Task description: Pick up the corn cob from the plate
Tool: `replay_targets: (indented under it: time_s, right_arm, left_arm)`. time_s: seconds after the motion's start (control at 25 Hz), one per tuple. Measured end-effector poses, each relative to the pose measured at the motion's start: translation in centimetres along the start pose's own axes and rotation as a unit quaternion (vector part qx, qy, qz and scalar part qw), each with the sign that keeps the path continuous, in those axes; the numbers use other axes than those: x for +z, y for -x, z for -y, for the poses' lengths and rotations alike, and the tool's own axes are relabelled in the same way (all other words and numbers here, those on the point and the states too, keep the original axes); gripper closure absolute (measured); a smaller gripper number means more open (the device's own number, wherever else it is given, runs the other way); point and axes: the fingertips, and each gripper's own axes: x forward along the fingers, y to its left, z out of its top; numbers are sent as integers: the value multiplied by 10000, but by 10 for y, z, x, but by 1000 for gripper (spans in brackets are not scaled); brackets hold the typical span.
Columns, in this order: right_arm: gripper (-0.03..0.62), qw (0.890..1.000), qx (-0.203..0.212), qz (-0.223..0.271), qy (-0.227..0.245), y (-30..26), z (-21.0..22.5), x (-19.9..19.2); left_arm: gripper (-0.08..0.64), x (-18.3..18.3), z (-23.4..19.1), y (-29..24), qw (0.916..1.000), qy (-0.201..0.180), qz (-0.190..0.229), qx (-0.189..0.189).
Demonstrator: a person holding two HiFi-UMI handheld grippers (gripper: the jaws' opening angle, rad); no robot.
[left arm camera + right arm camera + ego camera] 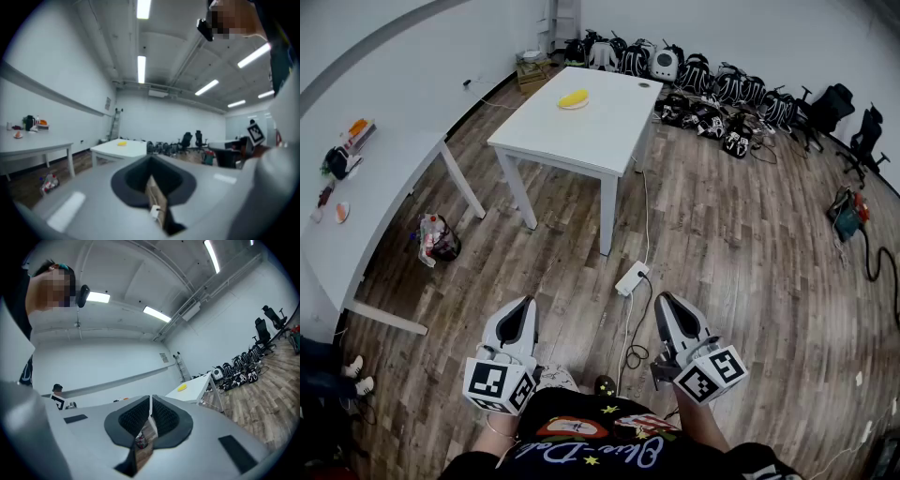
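The yellow corn cob (574, 98) lies on a plate on the white table (591, 141) far ahead across the room. It appears small and yellow as the corn cob (122, 143) in the left gripper view and the corn cob (182, 387) in the right gripper view. Both grippers are held close to the person's body, well short of the table. My left gripper (522, 307) and right gripper (664, 302) point forward over the wooden floor. The jaws of the left gripper (151, 169) are closed together with nothing between them. The right gripper (149, 405) is likewise shut and empty.
A second white table (366, 206) with small items stands at the left. A bag (438, 239) lies on the floor beside it. A power strip (631, 278) with cables lies between me and the table. Backpacks (712, 89) line the far wall, and office chairs (862, 141) stand at the right.
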Motion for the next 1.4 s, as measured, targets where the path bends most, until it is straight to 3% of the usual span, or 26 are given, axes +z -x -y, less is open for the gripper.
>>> replay_targets:
  time_s: [0.24, 0.4, 0.64, 0.88, 1.04, 1.2, 1.4]
  right_arm:
    - [575, 9996, 267, -7, 66, -68, 11, 2]
    - [575, 9995, 292, -50, 104, -141, 20, -1]
    - [575, 9982, 388, -69, 453, -295, 18, 7]
    - [575, 9995, 7, 128, 275, -424, 26, 10]
    - [575, 9992, -309, 39, 252, -494, 45, 3]
    - [575, 9981, -584, -70, 203, -562, 80, 5]
    - [575, 9966, -795, 79, 178, -646, 153, 23]
  left_arm:
    - [561, 1, -66, -33, 9985, 147, 150, 501]
    - [561, 3, -121, -74, 9978, 200, 271, 567]
    - [561, 26, -234, -143, 9986, 41, 330, 410]
    - [561, 48, -335, -217, 9995, -93, 278, 112]
    - [561, 46, -383, -276, 9994, 174, 203, -230]
    - [561, 55, -422, -344, 9984, 176, 92, -535]
    - [561, 78, -460, -430, 9983, 89, 146, -555]
